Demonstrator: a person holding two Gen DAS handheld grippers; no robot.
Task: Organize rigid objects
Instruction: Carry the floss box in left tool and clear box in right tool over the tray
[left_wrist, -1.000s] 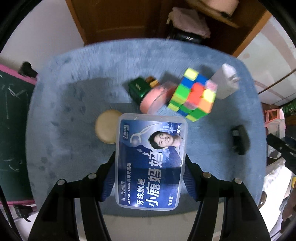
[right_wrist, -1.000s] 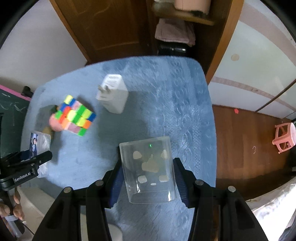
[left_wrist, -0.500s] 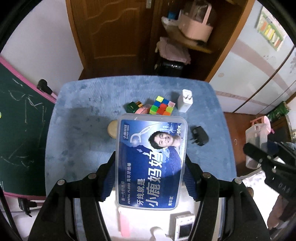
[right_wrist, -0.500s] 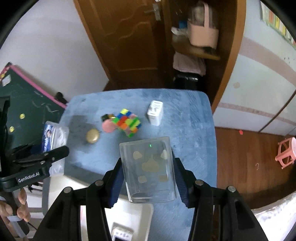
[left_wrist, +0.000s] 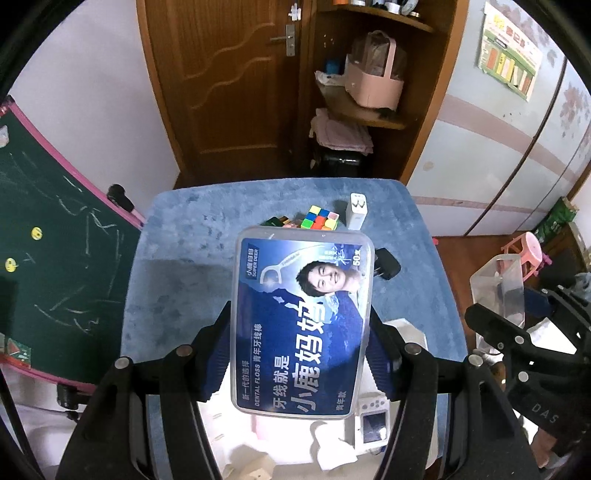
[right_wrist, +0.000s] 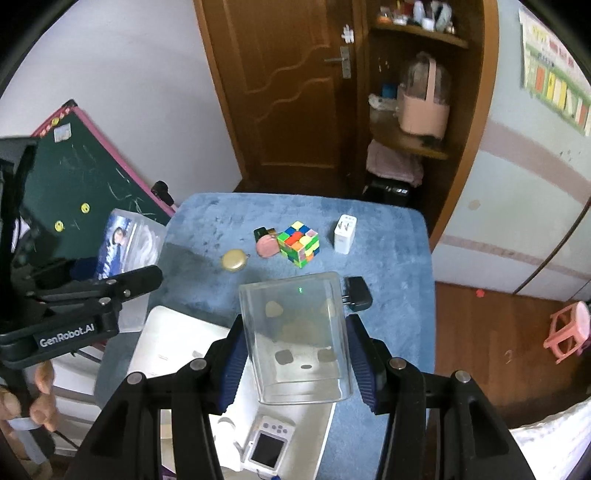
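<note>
Blue table (left_wrist: 177, 266) now farther below both tongs (boxes gripped).

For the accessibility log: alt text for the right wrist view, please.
The right tongs grip a clear plastic box above a blue table holding a colour cube, white plug adapter and black charger. At left, the left tongs hold a floss box.

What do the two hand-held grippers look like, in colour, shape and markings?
Both are black plastic frames with round silver screw heads. Each finger carries a dark blue ribbed pad. The left gripper bears white "GenRobot.AI" lettering on its side. The right gripper shows faint letters "DAS" on its body. No sleeve is visible.
</note>
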